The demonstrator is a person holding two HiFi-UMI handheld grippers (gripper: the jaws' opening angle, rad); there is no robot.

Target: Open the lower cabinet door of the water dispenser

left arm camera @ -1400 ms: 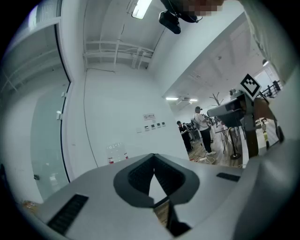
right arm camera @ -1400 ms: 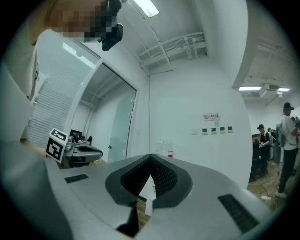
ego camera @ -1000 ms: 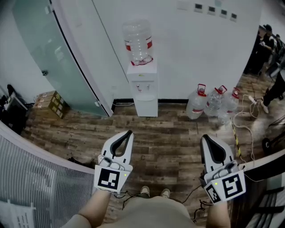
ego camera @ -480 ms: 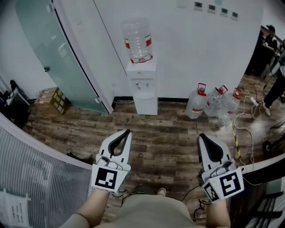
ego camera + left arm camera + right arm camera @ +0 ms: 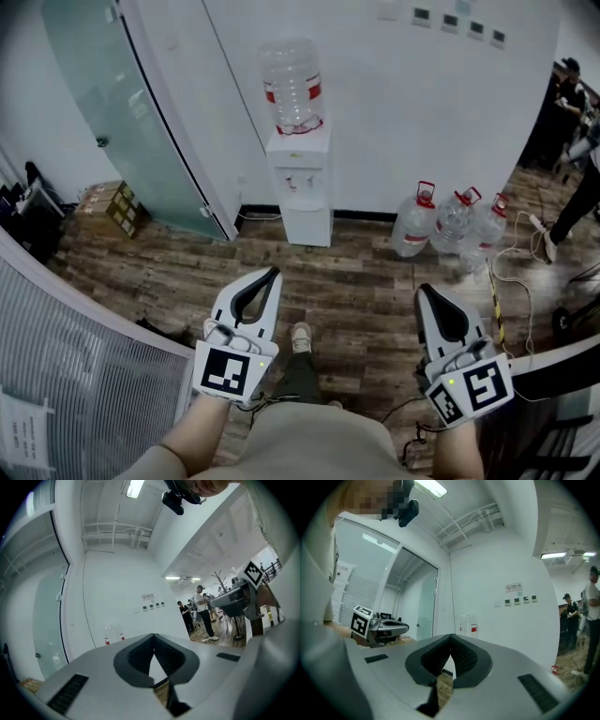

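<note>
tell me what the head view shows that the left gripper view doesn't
Only the head view: the dispenser's white lower cabinet door, three water jugs standing by the wall, and the person's shoe.
Only the left gripper view: the ceiling light, the ceiling pipes and the head camera seen from below.
Both: the dispenser's bottle, the row of wall switches, the right claw and people in the background.
</note>
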